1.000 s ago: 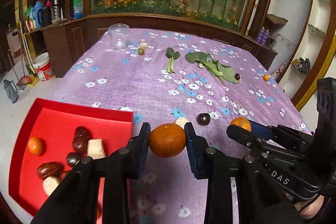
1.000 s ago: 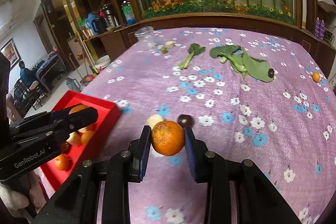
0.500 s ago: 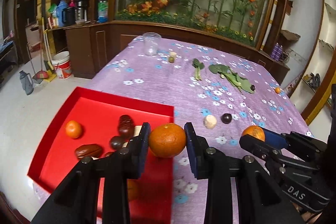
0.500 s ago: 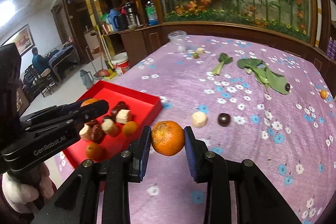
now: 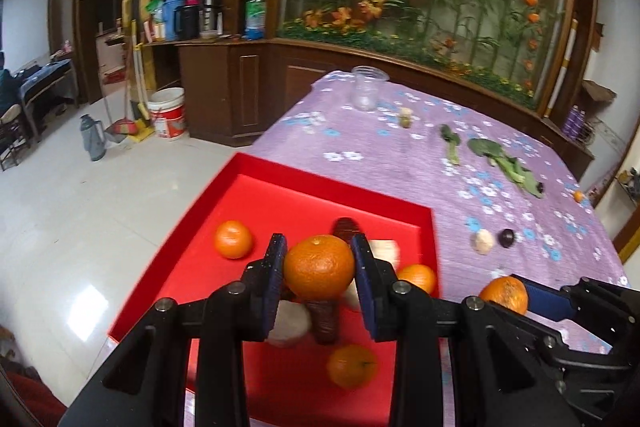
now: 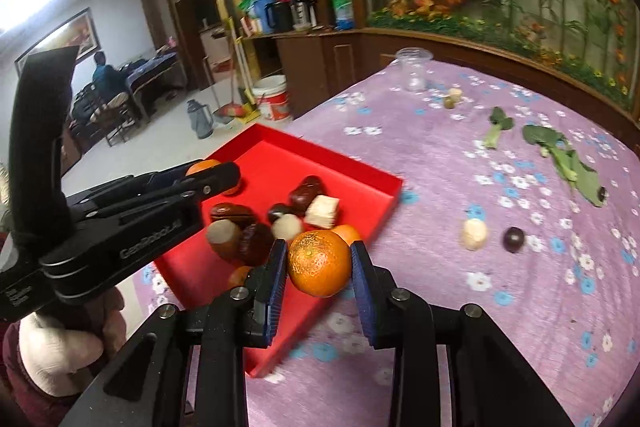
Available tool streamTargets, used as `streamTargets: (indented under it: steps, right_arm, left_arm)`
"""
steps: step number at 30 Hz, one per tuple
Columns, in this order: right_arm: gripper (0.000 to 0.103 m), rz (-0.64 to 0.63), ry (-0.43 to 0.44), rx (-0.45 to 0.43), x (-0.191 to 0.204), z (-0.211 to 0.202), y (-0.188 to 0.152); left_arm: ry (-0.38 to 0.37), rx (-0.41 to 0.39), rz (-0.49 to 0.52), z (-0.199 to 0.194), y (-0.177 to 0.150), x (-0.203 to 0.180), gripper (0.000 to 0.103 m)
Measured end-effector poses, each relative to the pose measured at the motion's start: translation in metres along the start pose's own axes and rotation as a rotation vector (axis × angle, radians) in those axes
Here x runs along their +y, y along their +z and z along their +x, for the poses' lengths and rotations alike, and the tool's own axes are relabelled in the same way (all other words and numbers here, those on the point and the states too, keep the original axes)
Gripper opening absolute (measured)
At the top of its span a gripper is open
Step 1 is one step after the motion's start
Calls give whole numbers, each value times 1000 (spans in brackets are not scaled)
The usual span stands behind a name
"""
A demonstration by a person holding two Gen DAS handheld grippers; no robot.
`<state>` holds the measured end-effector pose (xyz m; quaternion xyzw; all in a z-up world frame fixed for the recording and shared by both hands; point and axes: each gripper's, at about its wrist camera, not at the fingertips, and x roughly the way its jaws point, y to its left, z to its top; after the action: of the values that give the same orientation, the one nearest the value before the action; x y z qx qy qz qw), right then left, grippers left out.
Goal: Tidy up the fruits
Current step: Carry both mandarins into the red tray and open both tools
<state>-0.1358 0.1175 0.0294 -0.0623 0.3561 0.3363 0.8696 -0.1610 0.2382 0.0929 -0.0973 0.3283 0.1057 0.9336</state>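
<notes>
My left gripper (image 5: 319,269) is shut on an orange (image 5: 319,267) and holds it above the red tray (image 5: 280,195). My right gripper (image 6: 319,265) is shut on another orange (image 6: 319,263) over the tray's (image 6: 360,173) near right edge. The tray holds several fruits: oranges (image 5: 233,239), dark dates (image 6: 232,213), pale chunks (image 6: 322,211). The right gripper's orange also shows in the left wrist view (image 5: 505,294). On the purple cloth lie a pale fruit (image 6: 474,234) and a dark round fruit (image 6: 513,239).
Leafy greens (image 6: 568,159), a green stalk (image 6: 496,131), a glass jar (image 6: 414,75) and small fruits (image 6: 452,99) lie farther back on the table. A small orange (image 5: 578,195) sits at the right edge. The tray overhangs the table's left edge above the floor.
Both grippers have swung left with their oranges, from over the cloth to over the red tray. The tray now fills the near view.
</notes>
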Motion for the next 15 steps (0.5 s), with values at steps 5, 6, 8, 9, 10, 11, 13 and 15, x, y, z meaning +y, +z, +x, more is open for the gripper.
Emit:
streamTargets:
  steps: [5,6,8,9,10,11,13,15]
  right_arm:
    - [35,-24,22,38,15,25,8]
    - [35,-26,25,42,17,28,9]
    - [35,-35,31,53,22,37,12]
    - [35,-38,34,57,23,40,13]
    - [35,-41,37,63,25,44,15]
    - [35,-42,41,68,26,48,17]
    - [35,-47,48,79,29,57,19]
    - [35,-53,48,87,31,65,22]
  left_arm:
    - [47,14,-28,15,-1,24,32]
    - [51,17,-32,16,0,26,32]
    - [61,25,-43,21,-1,34,32]
    - [70,29,-48,25,-1,39,32]
    - [77,31,-50,27,-1,42,32]
    - [87,32,-51,30,-1,45,32]
    - [103,33,-50,35,0,49,32]
    - [108,38,-59,39,1,54,32]
